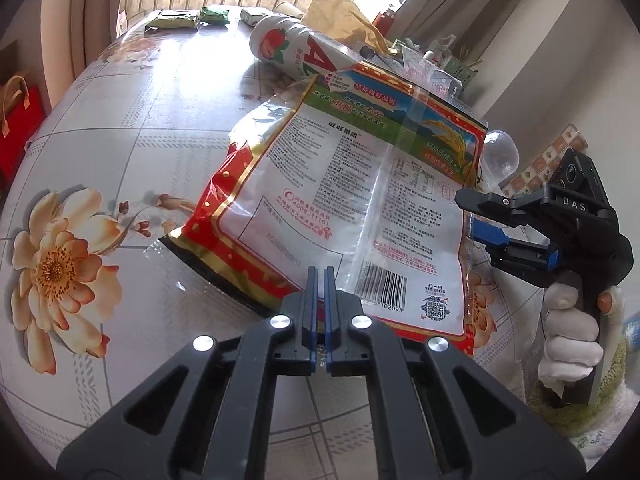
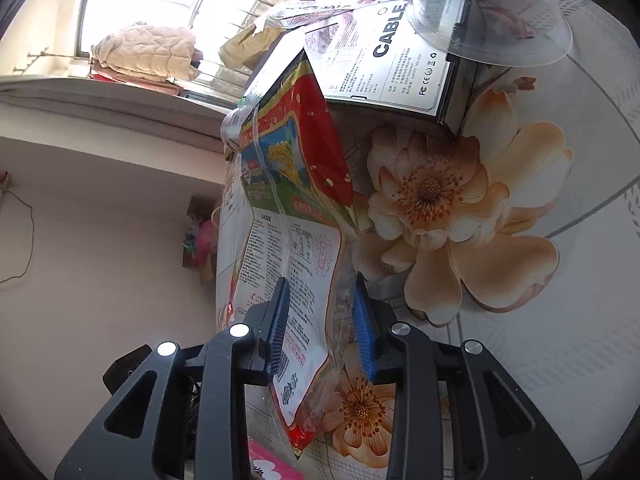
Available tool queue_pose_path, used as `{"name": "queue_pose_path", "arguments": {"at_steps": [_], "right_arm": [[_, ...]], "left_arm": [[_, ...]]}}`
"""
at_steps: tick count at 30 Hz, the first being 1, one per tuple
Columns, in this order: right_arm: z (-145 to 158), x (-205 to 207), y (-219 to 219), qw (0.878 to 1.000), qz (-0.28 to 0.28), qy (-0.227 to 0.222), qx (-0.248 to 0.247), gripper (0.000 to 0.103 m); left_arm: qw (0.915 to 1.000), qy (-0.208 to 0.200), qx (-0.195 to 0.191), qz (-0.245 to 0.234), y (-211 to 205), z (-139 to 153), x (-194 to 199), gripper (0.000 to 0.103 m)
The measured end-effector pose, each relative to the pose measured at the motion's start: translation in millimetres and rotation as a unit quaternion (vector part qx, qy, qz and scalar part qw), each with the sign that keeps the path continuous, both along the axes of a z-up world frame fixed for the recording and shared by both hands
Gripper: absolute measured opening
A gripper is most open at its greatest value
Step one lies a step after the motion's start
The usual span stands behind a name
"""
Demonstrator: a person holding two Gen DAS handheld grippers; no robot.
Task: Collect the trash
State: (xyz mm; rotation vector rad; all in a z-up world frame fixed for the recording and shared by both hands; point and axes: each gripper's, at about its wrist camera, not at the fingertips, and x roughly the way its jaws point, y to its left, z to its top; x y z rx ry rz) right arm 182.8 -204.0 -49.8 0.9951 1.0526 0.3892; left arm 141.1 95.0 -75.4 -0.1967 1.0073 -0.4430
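Snack bag (image 1: 344, 208) lies tilted on the floral table (image 1: 120, 152), its near edge pinched in the closed left gripper (image 1: 319, 280), its right edge between the parted fingers of the right gripper (image 2: 322, 320), bottle (image 1: 288, 46) behind.

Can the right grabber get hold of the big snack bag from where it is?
Probably yes. The right gripper is open, and the snack bag edge already sits between its blue pads. Nothing blocks it. The left gripper is shut on the bag's bottom edge, holding it up off the table.
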Motion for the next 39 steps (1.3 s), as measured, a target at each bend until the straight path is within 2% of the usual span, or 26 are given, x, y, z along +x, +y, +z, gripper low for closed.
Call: {"name": "queue_pose_path", "arguments": {"at_steps": [4, 5, 6, 7, 9, 11, 14, 16, 18, 19, 20, 21, 24, 26, 29, 31, 33, 35, 39], "right_arm": [[0, 1, 0, 1.000, -0.004, -0.008, -0.017, 0.030], [3, 1, 2, 1.000, -0.005, -0.015, -0.027, 0.027], [7, 1, 5, 0.999, -0.001, -0.024, -0.042, 0.013], [13, 1, 9, 0.998, 0.004, -0.035, -0.054, 0.009], [28, -5, 15, 0.994, 0.014, -0.066, -0.085, 0.007], [48, -17, 25, 0.984, 0.034, -0.107, -0.136, 0.006], [78, -39, 42, 0.960, 0.077, -0.180, -0.201, 0.006], [95, -55, 61, 0.930, 0.115, -0.227, -0.264, 0.006], [103, -70, 82, 0.891, 0.155, -0.262, -0.336, 0.006], [104, -75, 91, 0.876, 0.174, -0.272, -0.358, 0.006], [103, -78, 97, 0.866, 0.190, -0.277, -0.371, 0.006], [102, -79, 102, 0.861, 0.203, -0.277, -0.375, 0.006], [93, -73, 110, 0.861, 0.235, -0.263, -0.367, 0.006], [85, -73, 121, 0.857, 0.259, -0.255, -0.365, 0.006], [72, -76, 139, 0.839, 0.306, -0.243, -0.379, 0.006], [61, -79, 152, 0.819, 0.337, -0.238, -0.399, 0.006], [61, -82, 160, 0.807, 0.354, -0.241, -0.407, 0.006], [63, -83, 164, 0.796, 0.368, -0.243, -0.414, 0.006], [63, -86, 174, 0.776, 0.385, -0.249, -0.433, 0.006]], "left_arm": [[0.9997, 0.009, -0.023, 0.002, 7, -1, 1, 0.000], [0.9997, 0.008, -0.023, 0.002, 7, -1, 1, 0.000], [0.9998, 0.007, -0.020, 0.001, 6, -1, -1, 0.000], [0.9998, 0.006, -0.018, 0.000, 6, -1, -1, 0.000], [0.9998, 0.007, -0.018, -0.002, 6, -1, -2, 0.000], [0.9997, 0.011, -0.020, -0.003, 6, 0, -1, 0.000], [0.9997, 0.012, -0.019, -0.007, 5, 0, -3, 0.000], [0.9996, 0.013, -0.023, -0.009, 5, 0, -3, 0.000], [0.9994, 0.017, -0.028, -0.009, 5, -1, -2, 0.000], [0.9993, 0.018, -0.031, -0.009, 5, -1, -2, 0.000], [0.9992, 0.018, -0.034, -0.009, 6, -2, -2, 0.000], [0.9992, 0.018, -0.035, -0.007, 6, -2, -2, 0.000], [0.9991, 0.018, -0.039, 0.001, 10, -2, 0, 0.000], [0.9975, 0.029, -0.065, 0.005, 17, -5, 1, 0.000], [0.9933, 0.044, -0.106, 0.015, 28, -11, 4, 0.000], [0.9890, 0.057, -0.134, 0.024, 38, -15, 6, 0.000], [0.9851, 0.063, -0.155, 0.040, 51, -15, 8, 0.000], [0.9826, 0.044, -0.172, 0.054, 64, -2, 6, 0.000], [0.9695, -0.041, -0.236, 0.051, 84, 54, 1, 0.000]]}}
